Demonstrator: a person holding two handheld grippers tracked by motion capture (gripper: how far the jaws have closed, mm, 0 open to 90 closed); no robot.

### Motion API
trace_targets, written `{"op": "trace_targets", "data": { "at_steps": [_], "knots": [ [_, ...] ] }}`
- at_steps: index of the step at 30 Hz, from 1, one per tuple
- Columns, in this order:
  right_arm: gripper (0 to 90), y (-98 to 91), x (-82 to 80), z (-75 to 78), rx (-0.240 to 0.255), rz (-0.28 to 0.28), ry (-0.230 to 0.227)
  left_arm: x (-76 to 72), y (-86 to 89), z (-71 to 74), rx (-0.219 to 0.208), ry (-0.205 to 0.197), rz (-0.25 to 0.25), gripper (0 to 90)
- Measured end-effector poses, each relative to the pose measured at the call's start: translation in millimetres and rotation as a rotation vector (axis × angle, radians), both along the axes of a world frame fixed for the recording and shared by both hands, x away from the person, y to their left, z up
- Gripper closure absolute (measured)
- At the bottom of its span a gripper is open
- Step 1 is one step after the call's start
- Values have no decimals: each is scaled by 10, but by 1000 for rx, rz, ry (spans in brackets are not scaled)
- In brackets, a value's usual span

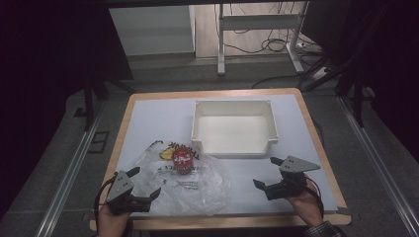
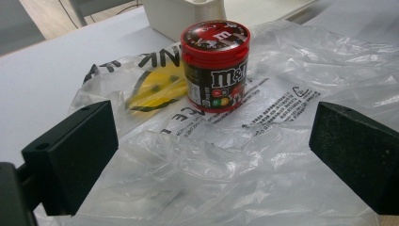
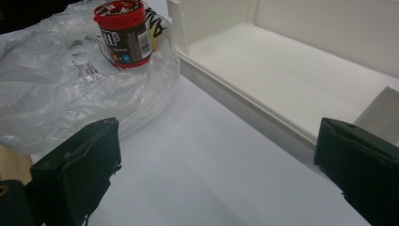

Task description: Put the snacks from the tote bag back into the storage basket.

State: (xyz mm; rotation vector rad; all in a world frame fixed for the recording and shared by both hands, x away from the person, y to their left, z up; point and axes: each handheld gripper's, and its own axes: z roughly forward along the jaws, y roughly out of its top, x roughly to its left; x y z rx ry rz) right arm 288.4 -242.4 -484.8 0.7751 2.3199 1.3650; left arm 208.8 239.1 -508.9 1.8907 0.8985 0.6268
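The counter (image 1: 148,111) carries a white bin (image 1: 234,146) at about 12 o'clock from the two hands, a clear plastic bag (image 1: 207,185) spread at 10 o'clock from the right gripper (image 1: 271,173), and a red-lidded candy tub (image 1: 182,162) standing upright on the bag, just beside the bin's near left corner but, as far as I can tell, not touching it. The left gripper (image 1: 144,181) sits at the bag's near left edge with its jaws spread wide and nothing between them; the tub stands at roughly 1 o'clock from it. The right gripper hovers over bare counter, jaws likewise wide and empty.

I'd judge the step in hand to be reaching for the tub. To do it well, the left gripper should go in level and straddle the tub's body below the lid, since the lid rim looks wider than the wall and a grip on it could slip. The bag under it is slick and crumpled, so closing slowly and squarely should keep the tub from skating or tipping. The other gripper could pin the bag's free edge

Hard to make out: whether the tub is inside the bag or merely on top of it, what the yellow patch under the film is, and the small print on the label
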Motion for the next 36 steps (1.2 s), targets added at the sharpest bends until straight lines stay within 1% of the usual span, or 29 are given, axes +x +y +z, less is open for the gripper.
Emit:
{"op": "trace_targets", "data": {
  "at_steps": [5,17,22,23,26,30,32,34,36],
  "knots": [
    [15,23,2,10,-6,7,-3,0,-4,0,2,0,-1,15],
    [15,63,23,10,0,41,-2,0,-7,-1,6,1,0,16],
    [13,67,39,10,12,40,5,0,-10,-1,8,1,-2,16],
    [14,71,42,6,25,42,5,0,-11,-1,9,1,-3,17],
    [13,74,43,11,38,38,4,1,-14,-2,10,3,-5,17],
    [14,93,45,18,42,39,0,5,-29,-7,20,8,-18,22],
    [14,124,45,22,29,45,0,8,-49,-11,33,12,-30,25],
    [14,139,44,20,30,50,0,8,-57,-13,38,13,-32,26],
    [13,164,45,22,20,55,1,10,-71,-16,52,15,-36,25]
  ]
}}
